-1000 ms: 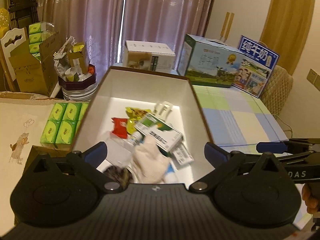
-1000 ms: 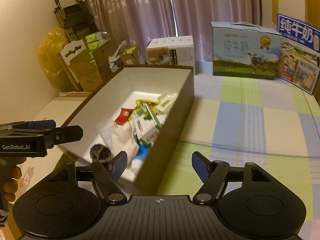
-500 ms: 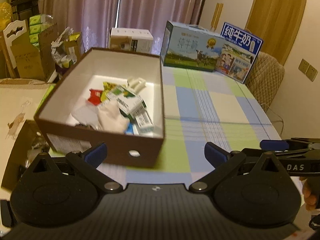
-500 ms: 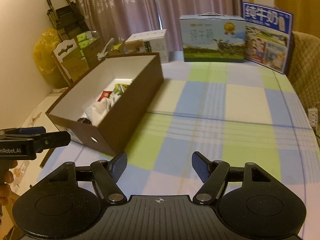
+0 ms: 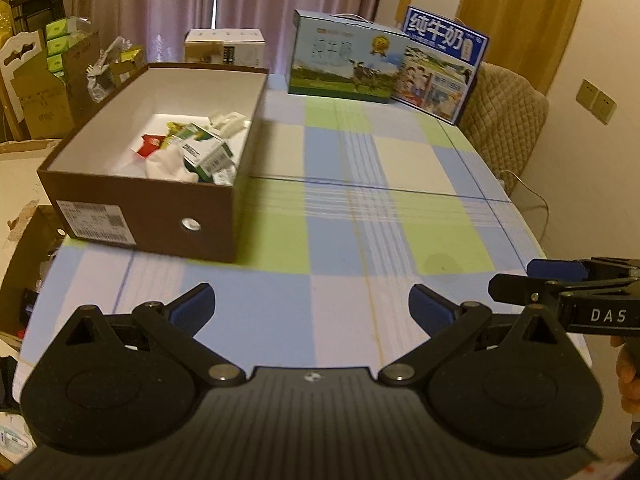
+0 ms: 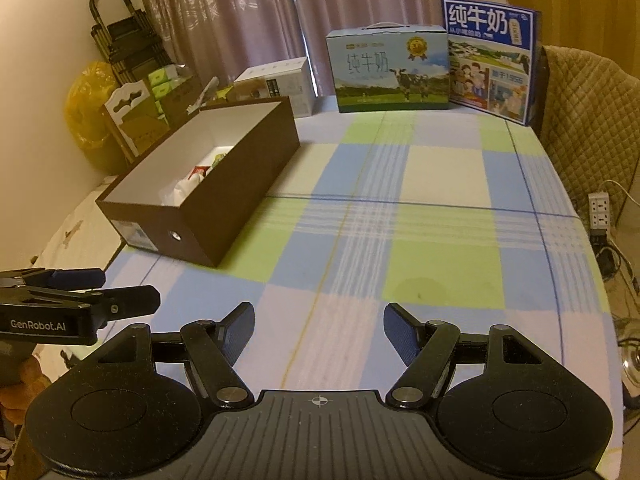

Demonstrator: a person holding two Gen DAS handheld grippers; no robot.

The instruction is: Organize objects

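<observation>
Your left gripper [image 5: 311,304] and right gripper [image 6: 319,330] hover over the checked tablecloth [image 6: 420,216], both with jaws spread and nothing between them. The brown box [image 5: 152,216] sits at 10 o'clock from each, holding packets and what looks like a white cloth [image 5: 168,164]. 2 milk cartons [image 6: 386,70] stand at 12 o'clock.

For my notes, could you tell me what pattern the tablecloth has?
The tablecloth is a plaid of blue, green and white squares, clearest in the right wrist view.
</observation>
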